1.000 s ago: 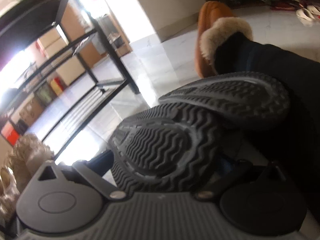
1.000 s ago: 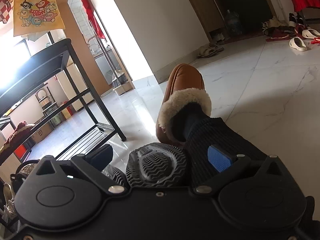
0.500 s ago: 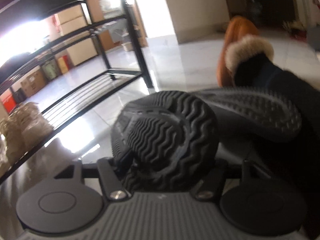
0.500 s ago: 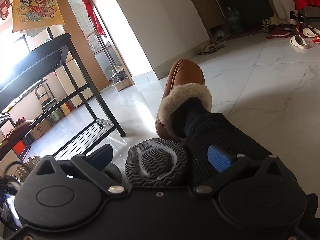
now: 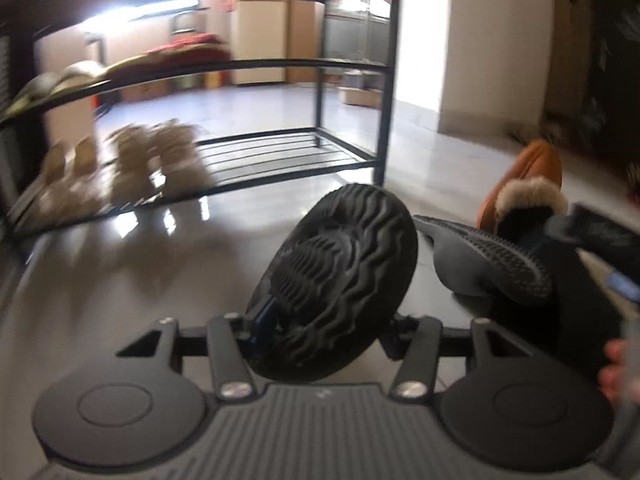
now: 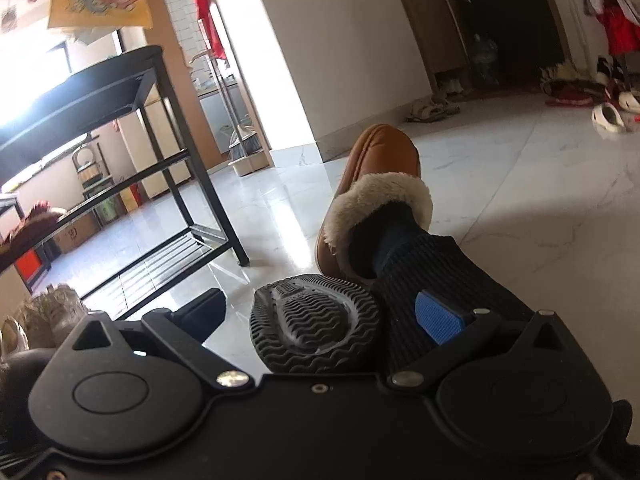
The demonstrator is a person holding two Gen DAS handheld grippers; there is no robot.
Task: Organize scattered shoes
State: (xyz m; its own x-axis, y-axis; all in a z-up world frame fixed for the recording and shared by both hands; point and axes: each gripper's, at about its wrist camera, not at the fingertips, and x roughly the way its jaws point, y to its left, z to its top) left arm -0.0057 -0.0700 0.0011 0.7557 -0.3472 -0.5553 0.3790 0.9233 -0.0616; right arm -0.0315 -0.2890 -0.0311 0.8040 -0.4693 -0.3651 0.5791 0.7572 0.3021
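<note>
My left gripper point(image 5: 320, 332) is shut on a dark shoe point(image 5: 336, 280), its wavy black sole facing the camera, held above the floor in front of the black shoe rack point(image 5: 280, 160). A second dark shoe point(image 5: 492, 260) lies sole-up to its right. In the right wrist view that shoe point(image 6: 316, 324) sits between my right gripper's point(image 6: 320, 316) wide-apart fingers; the blue right pad point(image 6: 438, 316) does not touch it. My right gripper is open.
The rack's bottom shelf holds tan fluffy slippers point(image 5: 160, 160) at the left; its right part is bare bars. A person's foot in a brown fur-lined slipper point(image 6: 376, 192) rests just beyond the shoes. More shoes point(image 6: 608, 116) lie far right on the white floor.
My left gripper has swung left with its shoe, so the rack now fills the view straight ahead. The right gripper has barely moved.
</note>
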